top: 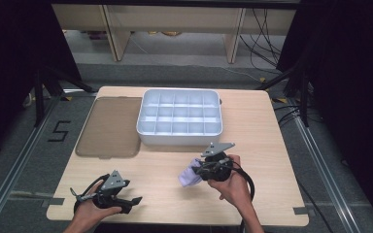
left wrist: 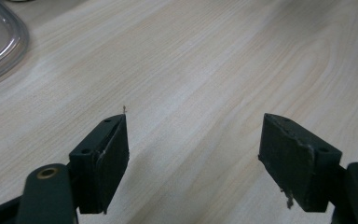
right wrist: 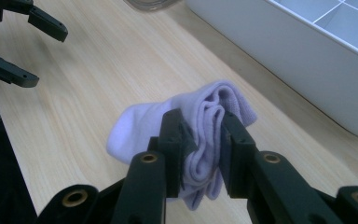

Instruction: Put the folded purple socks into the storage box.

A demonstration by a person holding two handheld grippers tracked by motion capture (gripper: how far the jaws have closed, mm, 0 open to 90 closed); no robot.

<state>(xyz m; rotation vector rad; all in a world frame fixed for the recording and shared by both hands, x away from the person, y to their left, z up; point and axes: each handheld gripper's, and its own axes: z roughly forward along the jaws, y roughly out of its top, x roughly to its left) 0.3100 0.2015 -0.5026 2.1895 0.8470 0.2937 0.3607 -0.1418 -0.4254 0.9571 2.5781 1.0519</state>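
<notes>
Bunching in the right gripper [right wrist: 203, 140]: a folded, pale lilac sock [right wrist: 186, 123].

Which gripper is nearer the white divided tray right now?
Right. The right gripper, shut on the folded pale sock, sits just in front of the white divided tray. The left gripper is open at the table's near left edge, farther off.

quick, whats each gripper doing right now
left gripper: open, nothing between its jaws.
right gripper: shut on a folded pale purple sock.

Black tongs [right wrist: 203, 140], brass-ringed screw holes
</notes>
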